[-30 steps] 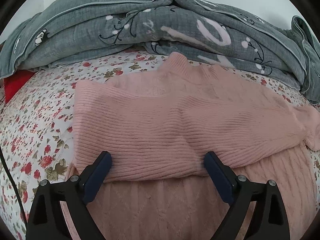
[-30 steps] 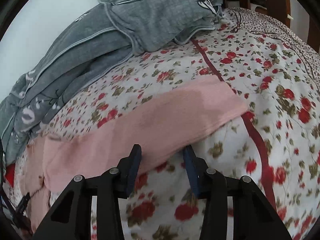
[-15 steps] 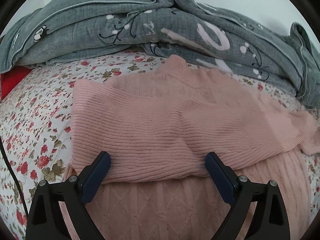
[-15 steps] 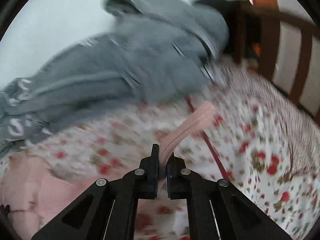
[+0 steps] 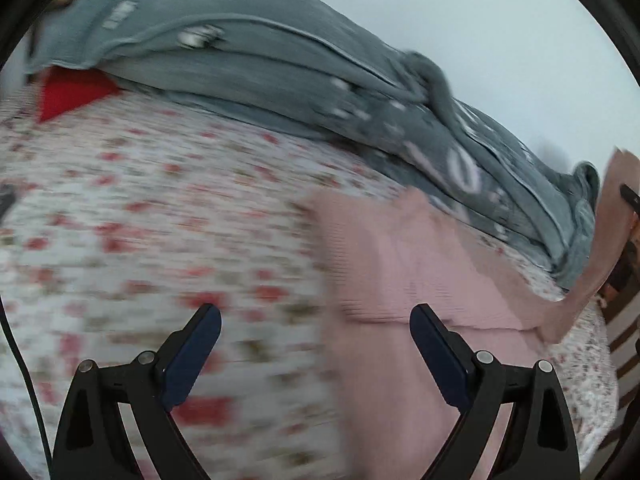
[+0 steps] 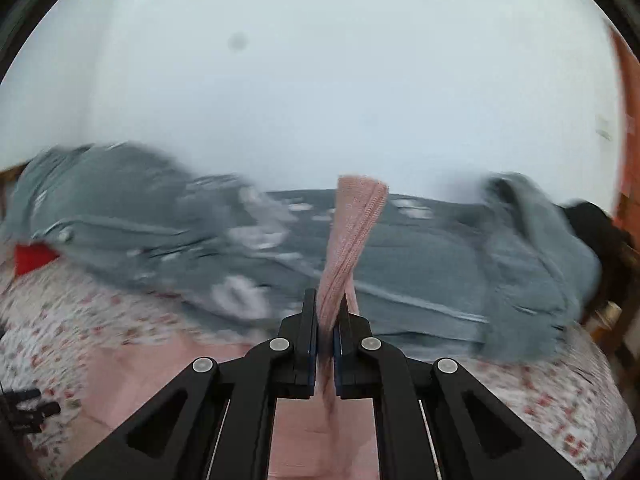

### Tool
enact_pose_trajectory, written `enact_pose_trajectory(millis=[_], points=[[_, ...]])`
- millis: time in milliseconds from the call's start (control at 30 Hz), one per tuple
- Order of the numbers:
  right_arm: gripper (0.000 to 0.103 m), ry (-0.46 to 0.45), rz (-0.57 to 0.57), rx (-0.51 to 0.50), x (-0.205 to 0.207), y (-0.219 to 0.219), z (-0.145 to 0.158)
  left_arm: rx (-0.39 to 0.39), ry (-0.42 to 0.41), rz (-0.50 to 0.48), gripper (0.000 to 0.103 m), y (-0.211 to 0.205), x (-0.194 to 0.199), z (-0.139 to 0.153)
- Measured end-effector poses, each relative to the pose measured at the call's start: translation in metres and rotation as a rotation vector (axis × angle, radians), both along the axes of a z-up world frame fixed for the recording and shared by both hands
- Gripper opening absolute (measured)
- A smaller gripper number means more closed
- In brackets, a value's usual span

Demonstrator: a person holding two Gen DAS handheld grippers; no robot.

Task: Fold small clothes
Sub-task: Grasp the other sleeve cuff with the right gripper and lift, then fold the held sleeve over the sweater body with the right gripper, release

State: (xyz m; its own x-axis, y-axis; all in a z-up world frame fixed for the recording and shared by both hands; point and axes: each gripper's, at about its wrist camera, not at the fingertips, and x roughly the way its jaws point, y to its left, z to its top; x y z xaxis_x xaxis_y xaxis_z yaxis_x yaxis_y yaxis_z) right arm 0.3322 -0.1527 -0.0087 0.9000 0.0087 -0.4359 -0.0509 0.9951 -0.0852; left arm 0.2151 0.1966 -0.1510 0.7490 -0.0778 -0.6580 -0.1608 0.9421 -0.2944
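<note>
**Right sleeve lifted for the fold-over**

The right tongs (image 6: pixel 325 320) are clamped on the pink sweater's sleeve (image 6: pixel 352 236), holding its cuff up in front of the grey quilt (image 6: pixel 440 264), probably to carry it across the body. The pink sweater (image 5: pixel 400 288) lies on the floral bed (image 5: pixel 160 216), just below the quilt. The left tongs (image 5: pixel 316 336) stand wide apart, gripping nothing. A second ago the sleeve lay flat and the right tongs were open; the left view has swung off the sweater.
</note>
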Motion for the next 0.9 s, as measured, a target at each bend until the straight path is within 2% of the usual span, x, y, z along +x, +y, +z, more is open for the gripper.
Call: enact_pose_trajectory(millis=[100, 200, 333, 367, 467, 500, 533, 600, 733, 833, 900], points=[[0.006, 0.056, 0.128, -0.01, 0.012, 0.067, -0.023, -0.001, 0.002, 0.068, 0.095, 0.039, -0.023, -0.002], [0.006, 0.129, 0.24, -0.022, 0.013, 0.132, -0.063, -0.003, 0.016, 0.118, 0.095, 0.067, -0.039, -0.01], [0.006, 0.284, 0.36, -0.039, 0.014, 0.204, -0.137, -0.011, 0.052, 0.148, 0.095, 0.088, -0.05, -0.025], [0.008, 0.32, 0.389, -0.052, 0.012, 0.216, -0.154, -0.015, 0.061, 0.15, 0.095, 0.091, -0.051, -0.028], [0.031, 0.456, 0.477, -0.127, 0.002, 0.24, -0.201, -0.014, 0.077, 0.145, 0.095, 0.095, -0.056, -0.033], [0.038, 0.485, 0.491, -0.118, -0.004, 0.239, -0.203, -0.006, 0.07, 0.142, 0.095, 0.095, -0.058, -0.032], [0.043, 0.482, 0.495, -0.099, -0.008, 0.235, -0.201, 0.003, 0.063, 0.14, 0.095, 0.093, -0.059, -0.031], [0.06, 0.463, 0.509, -0.021, -0.021, 0.218, -0.186, 0.003, 0.057, 0.134, 0.095, 0.09, -0.057, -0.029], [0.061, 0.417, 0.432, 0.099, -0.039, 0.161, -0.152, -0.041, 0.08, 0.053, 0.095, 0.068, -0.038, -0.027], [0.061, 0.387, 0.318, 0.138, -0.041, 0.105, -0.138, -0.04, 0.085, -0.02, 0.095, 0.043, -0.016, -0.022], [0.061, 0.378, 0.24, 0.124, -0.038, 0.068, -0.136, -0.06, 0.084, -0.073, 0.095, 0.028, 0.002, -0.019]])
